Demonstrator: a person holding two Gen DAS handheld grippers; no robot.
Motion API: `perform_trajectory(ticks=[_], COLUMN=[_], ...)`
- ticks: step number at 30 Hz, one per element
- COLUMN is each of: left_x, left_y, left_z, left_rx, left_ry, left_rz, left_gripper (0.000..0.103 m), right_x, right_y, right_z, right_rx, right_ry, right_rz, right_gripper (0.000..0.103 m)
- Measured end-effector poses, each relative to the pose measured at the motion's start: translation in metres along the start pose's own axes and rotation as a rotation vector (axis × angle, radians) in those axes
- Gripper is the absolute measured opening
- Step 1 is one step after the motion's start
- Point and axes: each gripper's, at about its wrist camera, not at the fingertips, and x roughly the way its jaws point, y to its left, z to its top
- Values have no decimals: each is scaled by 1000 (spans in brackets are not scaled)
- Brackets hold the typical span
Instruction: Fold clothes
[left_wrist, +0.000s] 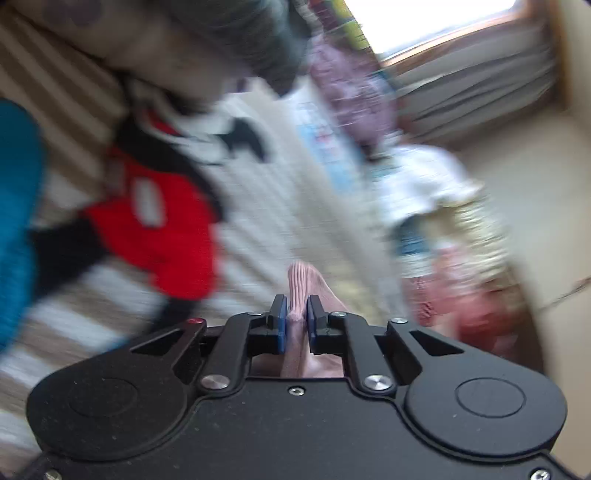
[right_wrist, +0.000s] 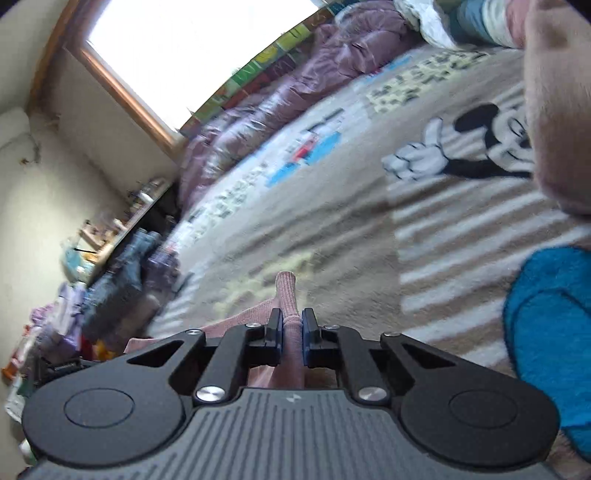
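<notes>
left wrist view: black left gripper (left_wrist: 297, 310) with blue-padded jaws nearly closed, pinching a bunched fold of pink ribbed knit garment (left_wrist: 301, 286). cloth squeezed between the pads, rising past the tips and trailing back under the gripper body. beyond, much motion blur: beige and white striped blanket with a cartoon mouse print (left_wrist: 258, 221) spread over the bed, red and black parts of the print to the left, a blue fuzzy cloth (left_wrist: 18, 206) at the left edge. heap of mixed clothes (left_wrist: 443, 229) on the right, white and pinkish pieces among them, details too blurred to tell. purple quilted cover (left_wrist: 351, 88) farther back, bright window (left_wrist: 424, 18) at top right.

right wrist view: black right gripper (right_wrist: 293, 321) likewise nearly closed, jaws clamped on a narrow rolled edge of the same pink ribbed knit garment (right_wrist: 288, 295), more of it spreading low to the left of the jaws. striped blanket (right_wrist: 461, 229) sharper here, mouse figure with white gloved hand plainly visible at right. blue fuzzy cloth (right_wrist: 554, 332) lying on the blanket at the right edge, large pink cloth (right_wrist: 554, 110) hanging close to the lens at upper right. purple quilted cover (right_wrist: 295, 85) along the far side of the bed, window (right_wrist: 192, 48) above, cluttered pile of clothes (right_wrist: 110, 266) down the left side by the wall.
</notes>
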Motion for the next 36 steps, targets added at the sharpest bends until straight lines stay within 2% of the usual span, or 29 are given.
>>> perform_trajectory(ticks=[2, 3, 6, 8, 9, 10, 11, 12, 14, 15, 17, 18, 19, 20, 21, 23, 24, 28, 32, 34, 36], left_x=[0, -2, -7, -9, -9, -7, -4, -2, -1, -5, -11, -13, -12, -8, -1, 1, 0, -7, -25, -29, -24], left_y=[-12, -20, -32, -33, -34, -34, -35, -33, -24, -21, -16, -13, -11, -11, -11, -10, -11, -20, -45, -59, -69], left_z=[-2, -2, -1, 0, 0, -2, -4, -6, -8, -6, -2, 0, 0, -1, -3, -3, -2, -1, 0, -2, -8], left_rx=[68, 111, 160, 146, 153, 176, 204, 207, 167, 139, 97, 79, 72, 85, 93, 83, 84, 131, 292, 372, 421], left_ry=[-8, -19, -23, -10, -11, -18, -24, -27, -33, -41, -61, -67, -64, -50, -31, -20, -19, -31, -120, -119, -86], left_rz=[52, 75, 64, 34, 38, 60, 85, 89, 58, 26, -3, -14, 2, 44, 83, 103, 113, 142, 218, 174, 126], left_gripper=[10, 10, 10, 29, 42, 41, 31, 8, 8, 8, 8, 8, 8, 8, 8, 11, 15, 15, 15, 15, 15], right_x=[7, 7, 0, -4, -5, -6, -7, -8, -2, -1, -8, -11, -13, -10, -3, 2, 3, -7, -28, -34, -30], right_y=[11, 15, 21, 19, 18, 17, 17, 16, 17, 16, 8, 6, 5, 4, 4, 5, 6, 13, 31, 43, 50], right_z=[-4, -4, -2, 0, 1, 1, 1, 1, -3, -5, -1, 1, 3, 3, 0, -2, -3, 0, 7, 10, 8], right_rx=[-73, -100, -138, -140, -143, -145, -148, -151, -161, -149, -67, -40, -30, -39, -64, -83, -87, -116, -234, -300, -337], right_ry=[19, 17, 1, 4, 7, 10, 12, 15, 47, 53, 20, 10, 7, 21, 51, 65, 65, 28, -36, -54, -29], right_rz=[-61, -72, -74, -64, -59, -54, -48, -43, -9, 22, 157, 194, 194, 155, 79, 19, 4, -52, -94, -77, -19], right_gripper=[15, 19, 32, 34, 36, 36, 36, 36, 15, 12, 12, 12, 12, 12, 12, 10, 12, 26, 27, 27, 27])
